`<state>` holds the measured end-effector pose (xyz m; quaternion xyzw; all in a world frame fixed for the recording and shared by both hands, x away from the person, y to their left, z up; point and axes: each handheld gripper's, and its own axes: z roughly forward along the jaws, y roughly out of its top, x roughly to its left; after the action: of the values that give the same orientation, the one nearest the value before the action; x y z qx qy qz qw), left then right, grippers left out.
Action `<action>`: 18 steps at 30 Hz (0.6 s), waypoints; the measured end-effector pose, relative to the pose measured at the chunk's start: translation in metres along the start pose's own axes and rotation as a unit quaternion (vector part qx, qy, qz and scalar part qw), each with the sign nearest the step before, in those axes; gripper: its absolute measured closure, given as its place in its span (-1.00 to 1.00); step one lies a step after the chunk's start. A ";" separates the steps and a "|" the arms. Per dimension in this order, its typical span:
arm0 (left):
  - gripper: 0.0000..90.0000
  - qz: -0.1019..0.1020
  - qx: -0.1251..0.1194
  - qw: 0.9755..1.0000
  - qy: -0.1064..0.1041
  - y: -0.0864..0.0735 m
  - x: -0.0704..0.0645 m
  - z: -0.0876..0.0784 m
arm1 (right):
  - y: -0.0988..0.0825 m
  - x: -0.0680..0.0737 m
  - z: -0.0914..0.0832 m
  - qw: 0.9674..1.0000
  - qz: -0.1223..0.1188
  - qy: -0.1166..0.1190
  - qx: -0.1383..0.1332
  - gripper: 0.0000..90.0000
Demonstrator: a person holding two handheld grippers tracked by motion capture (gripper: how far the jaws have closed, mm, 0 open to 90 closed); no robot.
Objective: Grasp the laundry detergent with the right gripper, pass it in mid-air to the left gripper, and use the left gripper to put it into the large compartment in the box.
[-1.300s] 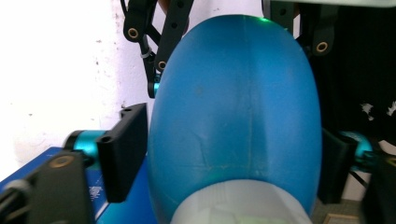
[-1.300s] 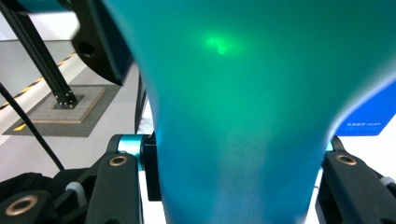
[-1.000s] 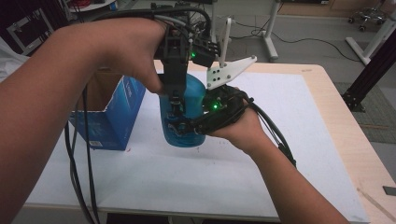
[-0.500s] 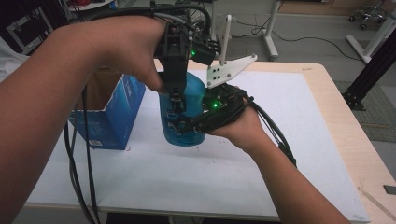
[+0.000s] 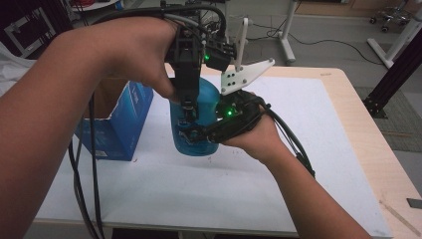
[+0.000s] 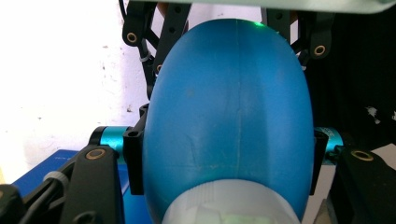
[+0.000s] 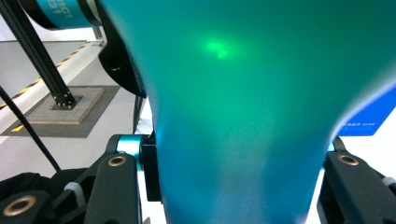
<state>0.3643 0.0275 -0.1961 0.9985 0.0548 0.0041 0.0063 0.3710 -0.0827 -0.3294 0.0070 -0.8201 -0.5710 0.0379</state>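
A rounded blue bottle point(image 5: 201, 130) stands upright in the middle of the white table top point(image 5: 328, 124), and both grippers hold it. My left gripper point(image 5: 189, 115) comes down from above, its jaws pressed on both sides of the bottle point(image 6: 229, 116); a white ribbed part point(image 6: 229, 210) of the bottle lies near the camera. My right gripper point(image 5: 193, 135) reaches in level from the right and clamps the bottle point(image 7: 247, 116) lower down. Its jaws have just been opening a little, with the bottle still gripped between them.
An open blue carton point(image 5: 119, 124) stands just left of the bottle. Black cables point(image 5: 84, 169) hang from the left gripper over the table's front left. A wooden table edge point(image 5: 378, 149) runs along the right, with frame legs point(image 5: 388, 84) on the floor beyond.
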 end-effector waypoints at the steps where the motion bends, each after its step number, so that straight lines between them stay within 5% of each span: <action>1: -0.14 0.002 0.000 1.000 0.000 0.001 0.000 0.000 | 0.000 0.000 0.000 1.000 0.000 0.002 0.001 -0.03; 6: -0.14 -0.003 0.010 1.000 0.003 0.002 0.003 0.002 | -0.002 0.000 -0.007 1.000 0.004 0.014 -0.013 -0.36; 14: -0.15 -0.016 0.012 1.000 -0.001 -0.005 0.006 0.001 | -0.008 0.002 -0.029 1.000 0.011 -0.014 0.023 -0.70; 18: -0.15 -0.030 0.012 0.999 0.001 -0.011 0.010 -0.002 | -0.010 0.001 -0.043 0.999 0.018 -0.024 0.040 -0.71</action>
<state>0.3728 0.0395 -0.1945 0.9964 0.0844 0.0038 -0.0060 0.3727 -0.1264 -0.3235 -0.0203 -0.8427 -0.5373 0.0287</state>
